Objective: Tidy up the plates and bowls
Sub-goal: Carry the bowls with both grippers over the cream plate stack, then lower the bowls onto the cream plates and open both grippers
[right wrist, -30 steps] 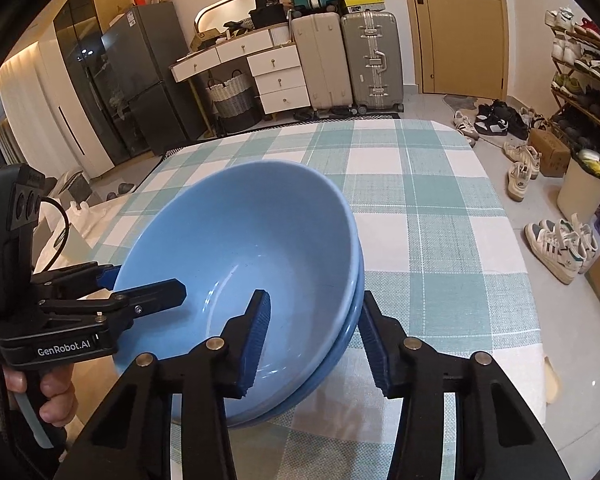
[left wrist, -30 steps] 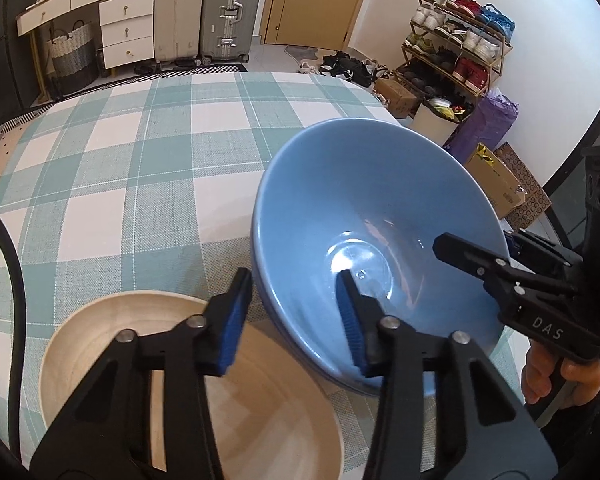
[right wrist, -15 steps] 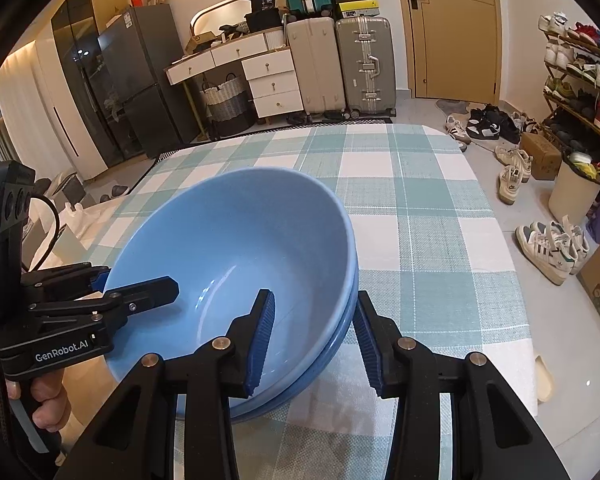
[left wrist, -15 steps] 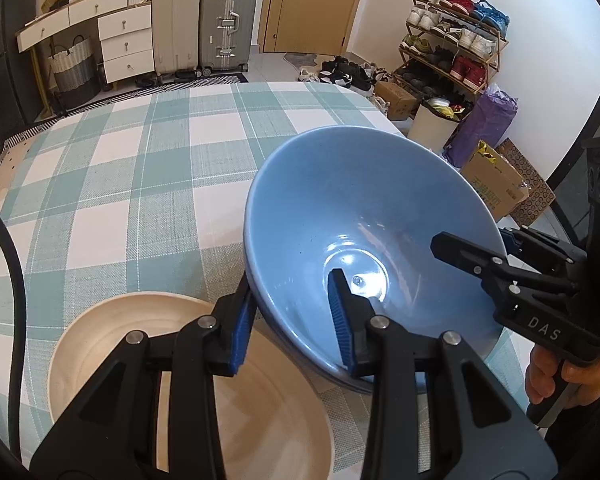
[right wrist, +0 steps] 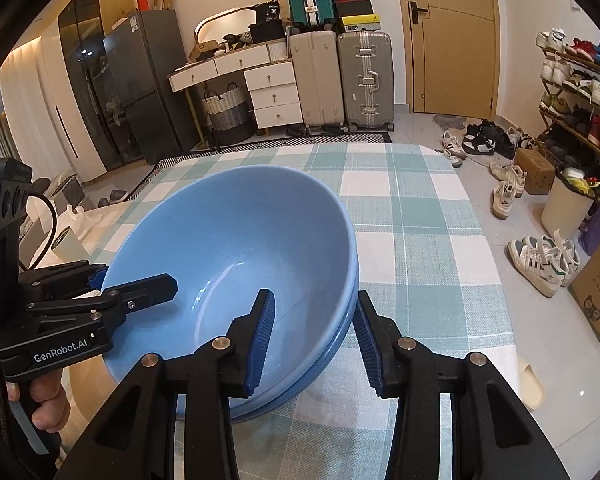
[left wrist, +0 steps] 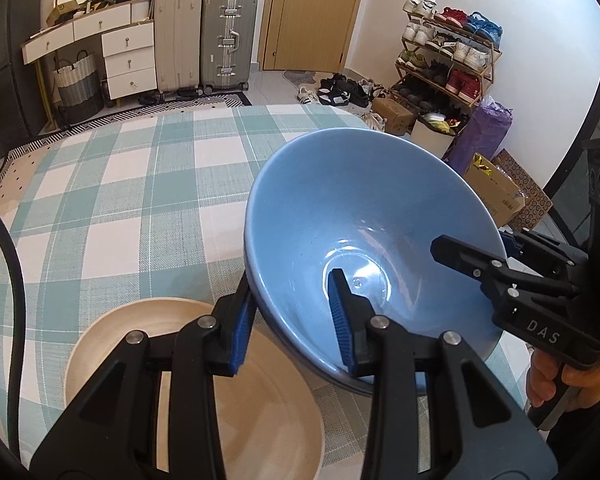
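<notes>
Blue stacked bowls (left wrist: 360, 220), rim clamped between both grippers' fingers (left wrist: 342, 324)

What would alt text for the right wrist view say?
Two stacked blue bowls over a checked tablecloth, gripped at opposite rims by the right hand-held gripper and left hand-held gripper. Suitcases and shoes stand behind.

2 nested bowls (left wrist: 360, 220) on table (left wrist: 120, 184), plate (left wrist: 260, 408) beside them

Lower blue bowl (right wrist: 340, 344) mostly hidden — only rims show.
</notes>
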The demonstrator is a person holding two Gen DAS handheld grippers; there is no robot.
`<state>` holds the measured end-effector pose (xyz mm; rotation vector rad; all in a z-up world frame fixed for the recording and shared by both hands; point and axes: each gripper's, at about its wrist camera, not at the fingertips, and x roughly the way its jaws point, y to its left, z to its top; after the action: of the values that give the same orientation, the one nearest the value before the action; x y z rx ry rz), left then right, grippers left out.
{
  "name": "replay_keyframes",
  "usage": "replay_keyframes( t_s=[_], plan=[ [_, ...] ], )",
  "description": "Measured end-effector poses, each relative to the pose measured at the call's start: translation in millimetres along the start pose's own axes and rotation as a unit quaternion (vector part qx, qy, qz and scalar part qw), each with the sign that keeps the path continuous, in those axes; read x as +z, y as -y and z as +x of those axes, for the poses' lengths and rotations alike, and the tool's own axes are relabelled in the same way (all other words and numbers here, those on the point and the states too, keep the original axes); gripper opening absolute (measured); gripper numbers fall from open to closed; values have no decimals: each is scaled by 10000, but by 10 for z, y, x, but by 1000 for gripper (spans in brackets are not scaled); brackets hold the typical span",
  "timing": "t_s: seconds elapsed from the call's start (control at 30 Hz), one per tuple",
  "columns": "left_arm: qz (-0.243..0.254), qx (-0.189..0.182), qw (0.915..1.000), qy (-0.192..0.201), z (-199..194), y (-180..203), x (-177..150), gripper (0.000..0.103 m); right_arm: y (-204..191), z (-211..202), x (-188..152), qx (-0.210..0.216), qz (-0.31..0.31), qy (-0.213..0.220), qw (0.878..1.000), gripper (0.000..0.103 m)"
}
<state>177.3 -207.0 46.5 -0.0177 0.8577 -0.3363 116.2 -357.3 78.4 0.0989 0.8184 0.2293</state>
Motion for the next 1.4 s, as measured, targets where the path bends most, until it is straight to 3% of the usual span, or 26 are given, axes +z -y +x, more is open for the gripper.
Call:
replay_keyframes(
  t_s=[0.8,1.4],
  plan=[
    [-134,505,9970,566,-1063,-165,-295,32,-639,-441,10,277,-471,349,9979,42],
    [-506,947,9919,674,-1532,-722,-758,32,-1297,-233,-81,625,-867,183,9941,42]
  ],
)
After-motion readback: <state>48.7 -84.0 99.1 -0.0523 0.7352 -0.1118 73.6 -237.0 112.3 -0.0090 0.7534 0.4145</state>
